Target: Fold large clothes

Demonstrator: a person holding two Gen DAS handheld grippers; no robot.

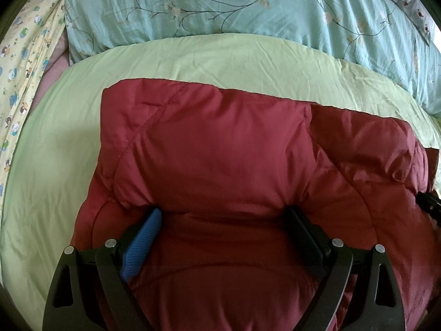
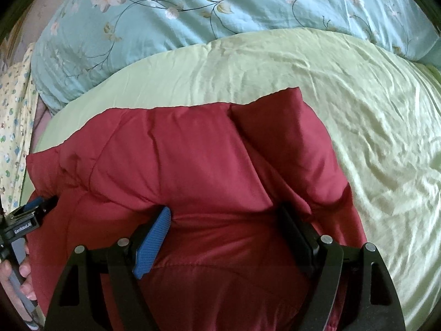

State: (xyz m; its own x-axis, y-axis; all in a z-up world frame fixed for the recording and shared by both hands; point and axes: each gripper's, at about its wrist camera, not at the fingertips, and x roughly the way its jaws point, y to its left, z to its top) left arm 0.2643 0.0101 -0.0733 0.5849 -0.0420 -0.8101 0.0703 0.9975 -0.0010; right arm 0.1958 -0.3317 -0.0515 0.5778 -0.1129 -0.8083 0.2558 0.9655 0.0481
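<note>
A puffy dark red padded jacket (image 1: 220, 151) lies folded on a pale green sheet (image 1: 55, 151); it also shows in the right wrist view (image 2: 179, 160). My left gripper (image 1: 223, 212) is open, its fingers spread wide with the tips tucked under a thick folded layer of the jacket. My right gripper (image 2: 226, 209) is open the same way, tips under the fold further right. The left gripper (image 2: 30, 215) and the hand holding it show at the left edge of the right wrist view.
A light blue floral quilt (image 1: 248, 8) lies bunched along the far side. A yellow cartoon-print cloth (image 1: 19, 63) hangs at the far left. The green sheet (image 2: 372, 138) stretches wrinkled to the right of the jacket.
</note>
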